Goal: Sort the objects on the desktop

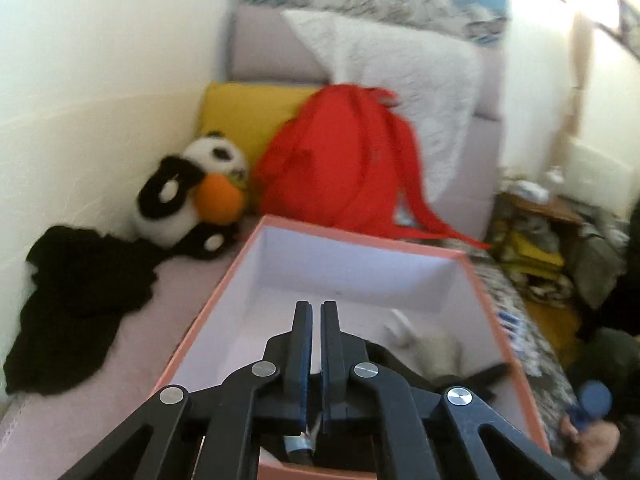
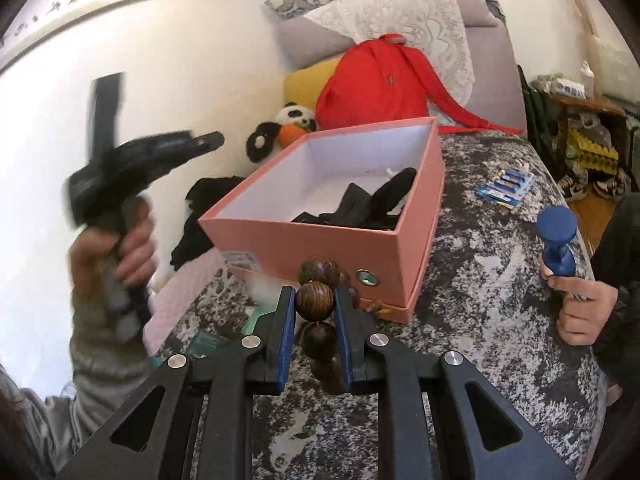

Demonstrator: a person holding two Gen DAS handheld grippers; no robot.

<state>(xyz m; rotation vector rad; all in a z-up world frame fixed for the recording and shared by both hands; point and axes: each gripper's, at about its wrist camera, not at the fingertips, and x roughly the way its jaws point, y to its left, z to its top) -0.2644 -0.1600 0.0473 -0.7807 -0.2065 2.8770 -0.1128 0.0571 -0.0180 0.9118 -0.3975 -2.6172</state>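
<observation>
My right gripper (image 2: 315,293) is shut on a string of brown wooden beads (image 2: 314,300), held just in front of the pink box's (image 2: 320,248) near wall. The open box holds dark items (image 2: 372,200). My left gripper (image 1: 316,307) hovers above the same pink box (image 1: 476,280) with its fingers nearly touching and nothing between them. In the left wrist view a pale object (image 1: 432,344) and dark pieces lie on the box floor, blurred. The right wrist view shows a hand (image 2: 116,256) holding the left gripper raised to the left of the box.
A red backpack (image 2: 376,84), a panda plush (image 2: 288,120) and a black cloth (image 1: 76,296) lie beyond the box by the wall. A blister pack of batteries (image 2: 506,184) rests on the patterned cover. Another hand (image 2: 584,308) at right holds a blue knob-shaped object (image 2: 556,240).
</observation>
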